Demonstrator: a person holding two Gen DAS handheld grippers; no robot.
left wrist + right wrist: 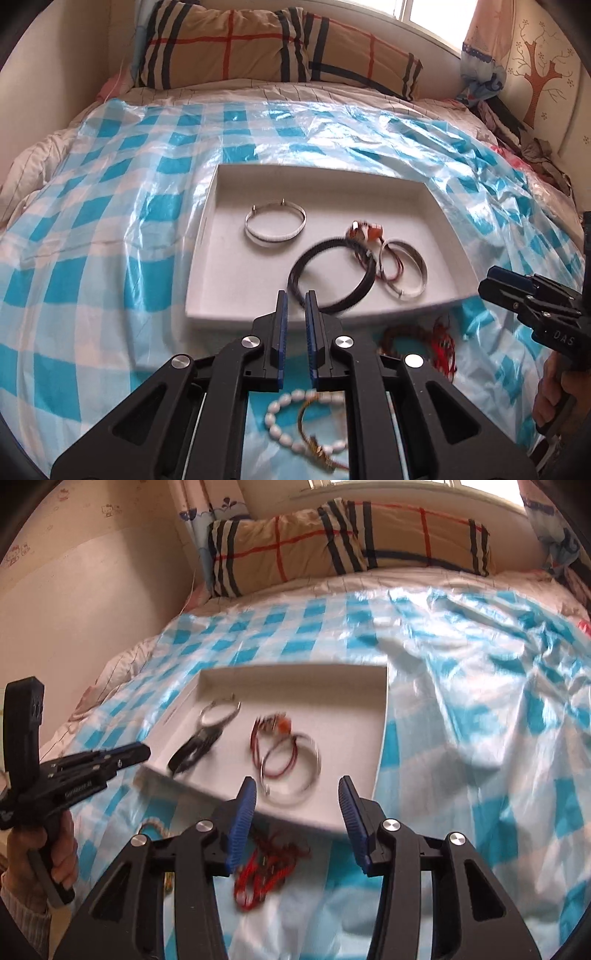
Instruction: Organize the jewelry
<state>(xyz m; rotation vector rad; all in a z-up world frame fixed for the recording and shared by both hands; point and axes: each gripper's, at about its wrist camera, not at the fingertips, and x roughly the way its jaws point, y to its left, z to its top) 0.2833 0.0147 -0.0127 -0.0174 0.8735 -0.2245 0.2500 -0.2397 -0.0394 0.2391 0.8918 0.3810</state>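
Hovering above tray's (382,716) near rim, right gripper (297,805) open-jawed.

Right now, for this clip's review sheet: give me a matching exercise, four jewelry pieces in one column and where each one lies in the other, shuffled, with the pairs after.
Things:
1. black bangle
2. white bead bracelet
3. red cord bundle
4. silver bangle with two studs

Places:
A. on the checked sheet, under the left gripper
B. in the white tray, toward its far left
C. on the sheet, just outside the tray's near edge, below the right gripper
D. in the tray, close to its near edge

Pairs: 1-D, 2-A, 3-C, 4-B
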